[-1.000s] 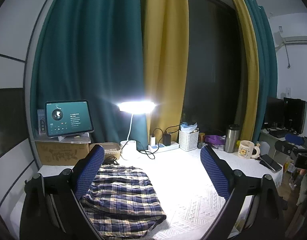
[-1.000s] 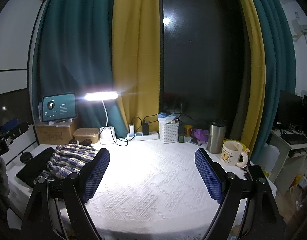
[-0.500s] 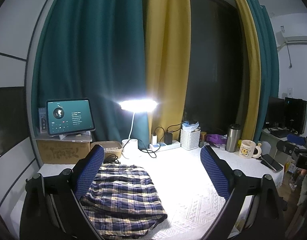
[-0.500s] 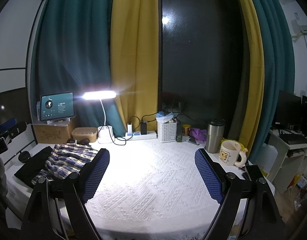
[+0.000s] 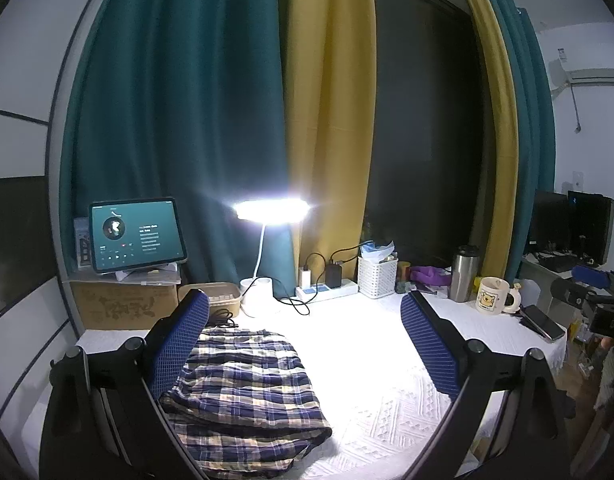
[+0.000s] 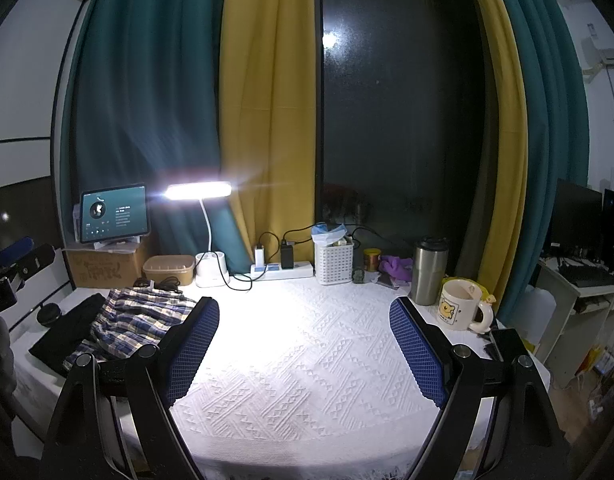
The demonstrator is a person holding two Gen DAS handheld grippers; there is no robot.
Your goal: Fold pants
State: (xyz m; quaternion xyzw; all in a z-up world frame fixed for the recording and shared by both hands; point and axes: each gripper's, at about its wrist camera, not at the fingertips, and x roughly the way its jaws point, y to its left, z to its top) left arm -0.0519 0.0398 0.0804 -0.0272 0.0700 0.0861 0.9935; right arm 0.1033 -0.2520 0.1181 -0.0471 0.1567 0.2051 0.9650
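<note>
Plaid pants (image 5: 243, 392) lie under the wide-open, empty left gripper (image 5: 307, 344); right gripper (image 6: 305, 344) likewise

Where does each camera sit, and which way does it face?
Left wrist: on the left claw, above the plaid pants, facing the curtains; open fingers show.
Right wrist: on the right claw, over bare tablecloth; open fingers show.
Shared: pants, lamp, mug, each other's claw at the frame edge.

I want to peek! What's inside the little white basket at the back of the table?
The white basket holds crumpled blue-and-white stuff poking out of the top, maybe wrappers or bags. Anything deeper is hidden by its slatted walls.
</note>
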